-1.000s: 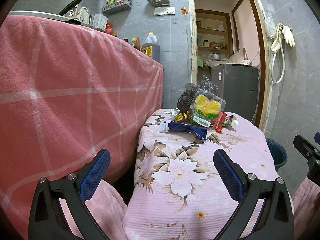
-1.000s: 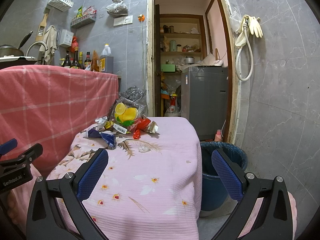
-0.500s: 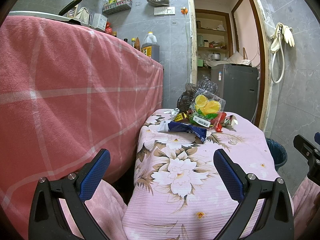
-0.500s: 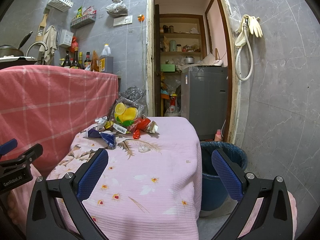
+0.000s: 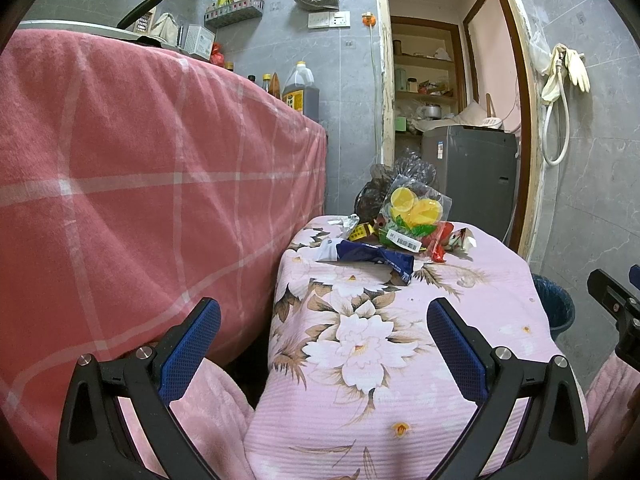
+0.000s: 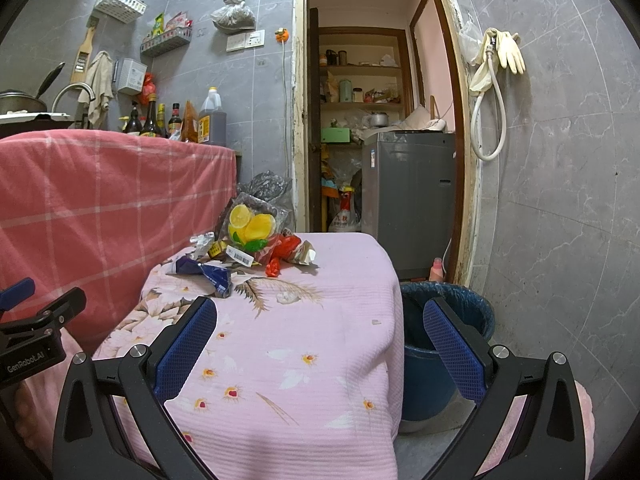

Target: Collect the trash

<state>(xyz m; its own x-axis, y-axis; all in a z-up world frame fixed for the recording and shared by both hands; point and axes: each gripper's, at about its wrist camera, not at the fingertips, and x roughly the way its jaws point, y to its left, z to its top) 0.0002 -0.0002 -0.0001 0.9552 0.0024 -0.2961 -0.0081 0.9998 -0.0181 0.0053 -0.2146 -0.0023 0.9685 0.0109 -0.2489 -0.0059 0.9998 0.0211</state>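
Observation:
A heap of trash lies at the far end of a small table under a pink flowered cloth (image 5: 400,380) (image 6: 312,360): a dark blue wrapper (image 5: 372,258) (image 6: 208,272), a clear lemon-printed bag (image 5: 416,210) (image 6: 252,224), a red wrapper (image 5: 440,240) (image 6: 282,254), a crumpled black bag (image 5: 400,180) (image 6: 266,184). My left gripper (image 5: 324,344) is open over the near end, far short of the heap. My right gripper (image 6: 320,344) is open too, nothing between its fingers. A blue bin (image 6: 440,344) (image 5: 554,308) stands on the floor right of the table.
A counter draped in red checked cloth (image 5: 140,184) (image 6: 100,200) rises at the left, with bottles (image 6: 168,120) on top. Behind is a doorway with a grey appliance (image 6: 408,196) (image 5: 468,184). A tiled wall with hose and gloves (image 6: 492,80) closes the right.

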